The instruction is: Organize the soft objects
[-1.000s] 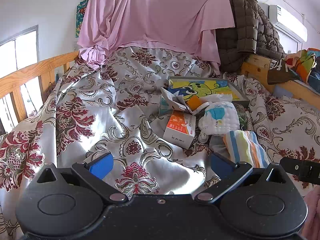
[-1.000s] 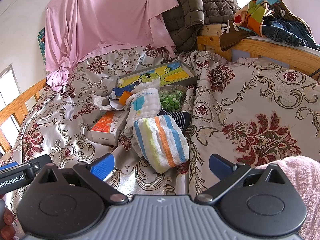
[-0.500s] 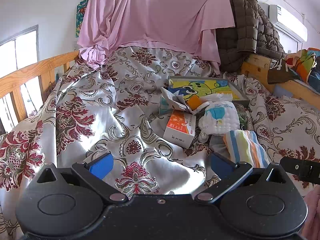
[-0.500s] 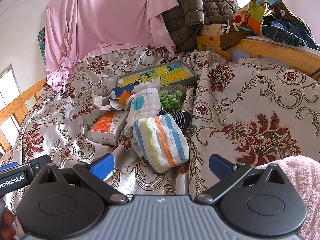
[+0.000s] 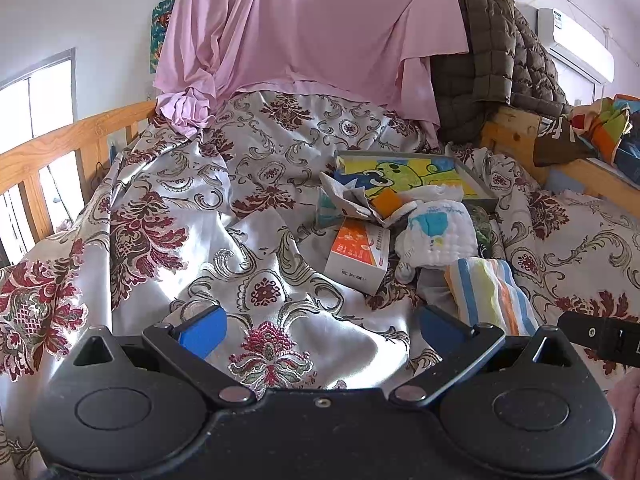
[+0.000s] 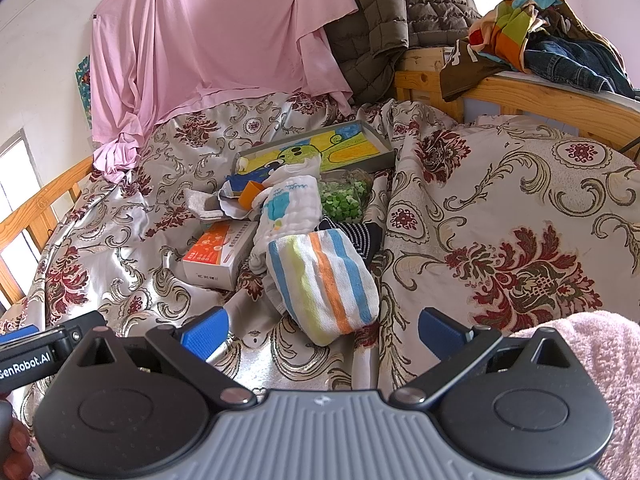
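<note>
Both grippers, left (image 5: 322,326) and right (image 6: 322,326), hung spread and empty; the striped towel (image 6: 322,282) at twelve o'clock risked dragging the slick bedspread (image 6: 500,200).

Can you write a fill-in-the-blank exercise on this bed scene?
1. Both the left hand-held gripper and the right hand-held gripper are ____.
2. The striped towel lies nearest the ____ hand-held gripper.
3. The orange-and-white box lies on the ____ bedspread.

Missing words: open; right; floral
</note>
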Motion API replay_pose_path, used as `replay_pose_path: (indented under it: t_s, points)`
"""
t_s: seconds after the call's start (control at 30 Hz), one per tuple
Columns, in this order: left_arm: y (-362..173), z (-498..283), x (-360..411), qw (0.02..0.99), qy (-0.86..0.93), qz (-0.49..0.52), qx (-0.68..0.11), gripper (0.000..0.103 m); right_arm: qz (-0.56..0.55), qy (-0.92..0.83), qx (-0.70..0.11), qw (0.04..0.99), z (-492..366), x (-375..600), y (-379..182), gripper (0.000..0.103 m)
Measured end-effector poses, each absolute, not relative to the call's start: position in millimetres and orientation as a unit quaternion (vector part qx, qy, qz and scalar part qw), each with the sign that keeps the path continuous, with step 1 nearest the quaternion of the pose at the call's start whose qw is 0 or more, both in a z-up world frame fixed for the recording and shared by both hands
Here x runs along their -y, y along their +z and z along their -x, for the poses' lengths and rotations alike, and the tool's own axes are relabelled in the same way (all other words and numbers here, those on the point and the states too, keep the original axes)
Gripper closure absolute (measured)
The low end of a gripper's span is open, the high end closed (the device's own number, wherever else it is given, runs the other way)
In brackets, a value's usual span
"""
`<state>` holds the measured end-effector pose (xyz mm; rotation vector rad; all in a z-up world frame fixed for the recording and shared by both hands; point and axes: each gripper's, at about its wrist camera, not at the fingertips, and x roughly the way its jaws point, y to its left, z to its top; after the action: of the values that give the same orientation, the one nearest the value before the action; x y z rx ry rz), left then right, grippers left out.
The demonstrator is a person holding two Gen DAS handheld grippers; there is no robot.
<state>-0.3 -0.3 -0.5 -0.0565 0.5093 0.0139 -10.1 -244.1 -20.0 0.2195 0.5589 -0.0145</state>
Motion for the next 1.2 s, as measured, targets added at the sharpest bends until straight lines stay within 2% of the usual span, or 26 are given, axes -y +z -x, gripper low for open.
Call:
replay_pose_path:
  t_s: [0.5,0.83,1.0,1.2]
  points:
    - [-9.4,-16.5,-7.8,0.96,-0.015,0.086,-0.265,0.001,-0.136,0.013,-0.285,0.949,2.1,250.1,-14.7,0.0]
    - [-4.7,-76.5,8.8,0.961,-0.07,0.059,-0.261,0.001,-0.133,0.031,-0.308,0.941,-38.5,264.3,-17.6,0.0]
    - [-11.3,-114.3,6.6,0.949,-0.095,0.105,-0.282,0.001,-0.156,0.036,-0.322,0.933,-67.3,281.3,-25.7,0.0]
    - [-20.0,-156.0,17.5,0.941,-0.125,0.075,-0.304,0.001,-0.171,0.046,-0.331,0.927,-99.4,292.6,-35.2,0.0]
